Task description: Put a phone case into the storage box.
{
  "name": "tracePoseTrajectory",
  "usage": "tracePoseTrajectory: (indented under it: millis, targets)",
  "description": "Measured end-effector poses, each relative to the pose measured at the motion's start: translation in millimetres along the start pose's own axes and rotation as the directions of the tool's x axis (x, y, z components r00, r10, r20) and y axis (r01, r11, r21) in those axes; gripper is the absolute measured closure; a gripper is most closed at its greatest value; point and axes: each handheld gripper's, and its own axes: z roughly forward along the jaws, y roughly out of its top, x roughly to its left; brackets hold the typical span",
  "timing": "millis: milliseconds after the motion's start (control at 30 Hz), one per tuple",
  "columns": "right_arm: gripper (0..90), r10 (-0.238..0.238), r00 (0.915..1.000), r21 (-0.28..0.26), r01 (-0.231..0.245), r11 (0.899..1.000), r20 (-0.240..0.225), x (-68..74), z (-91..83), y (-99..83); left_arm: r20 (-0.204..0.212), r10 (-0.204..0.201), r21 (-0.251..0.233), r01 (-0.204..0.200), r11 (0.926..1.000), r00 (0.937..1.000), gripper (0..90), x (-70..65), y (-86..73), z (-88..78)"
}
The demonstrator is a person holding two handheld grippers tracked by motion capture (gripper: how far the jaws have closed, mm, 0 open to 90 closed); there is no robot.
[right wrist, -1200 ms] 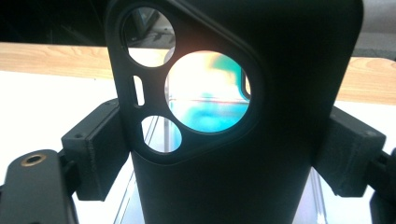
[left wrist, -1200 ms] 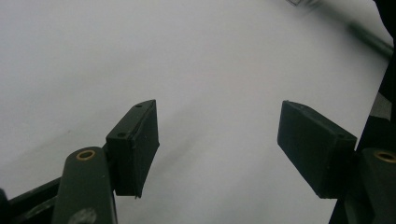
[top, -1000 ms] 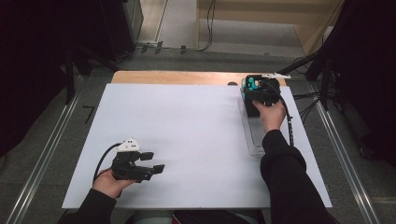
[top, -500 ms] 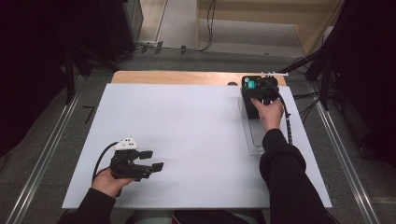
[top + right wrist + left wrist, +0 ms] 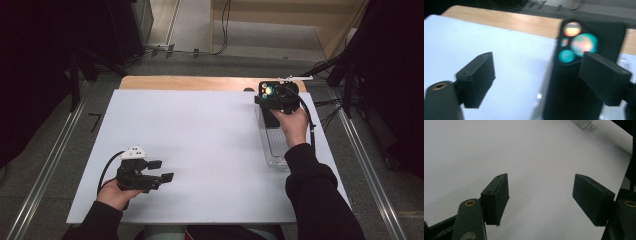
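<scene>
1. Hidden or unclear: in the high view the clear plastic rectangular tray (image 5: pixel 274 145) at the right side of the white desk (image 5: pixel 200 145) is partly covered by the person's right hand (image 5: pixel 295 125); its far end lies under the black slab-shaped device with 3 round coloured lenses (image 5: pixel 272 97).
2. In the right gripper view that device (image 5: pixel 579 75) is blurred; its lower end is cut off by the picture's bottom edge, and the tray beneath shows as faint glints.
3. In the left gripper view 1 corner of the clear tray (image 5: pixel 581 123) is cut off at the top edge.
4. Left hand-held gripper (image 5: pixel 162 170): near the front left of the desk, jaws spread apart, released, with bare white desk between them (image 5: pixel 541 195).
5. Right hand-held gripper (image 5: pixel 536 72): jaws stand wide and have just been closing a little; the device stands beside the right-hand jaw, partly behind it, and whether that pad touches it cannot be told. Nothing is pressed between the pads.
6. The device stands at the far right of the desk, over the tray's far end, near the wooden strip (image 5: pixel 190 82).
</scene>
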Motion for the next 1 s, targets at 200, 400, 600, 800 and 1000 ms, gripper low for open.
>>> tracePoseTrajectory:
  millis: [200,400,600,800,1000]
  targets:
    - [11.9,-0.026,0.9935,0.019,0.028,0.999,-0.111,23.6,-11.2,-5.0,-0.004,-0.002,0.003,0.002,1.0,1.0,29.6,2.4,0.5,-1.3]
    - [12.6,-0.068,0.9737,0.034,0.078,0.996,-0.218,45.0,-17.3,-19.9,0.0,-0.002,0.003,0.002,1.0,1.0,29.6,3.4,1.9,-2.5]
    - [19.5,-0.117,0.9516,0.066,0.141,0.988,-0.284,60.6,-24.8,-35.8,0.003,0.005,0.001,-0.005,1.0,1.0,29.6,3.7,3.6,-3.3]
    - [25.1,-0.154,0.9311,0.072,0.187,0.98,-0.331,76.3,-36.3,-53.5,0.012,0.011,0.001,-0.011,0.9999,0.9999,29.6,4.5,4.8,-5.0]
    - [29.1,-0.184,0.9076,0.076,0.228,0.971,-0.377,82.8,-47.8,-74.9,0.02,0.019,0.002,-0.019,0.9998,0.9996,29.6,2.9,5.2,-5.2]
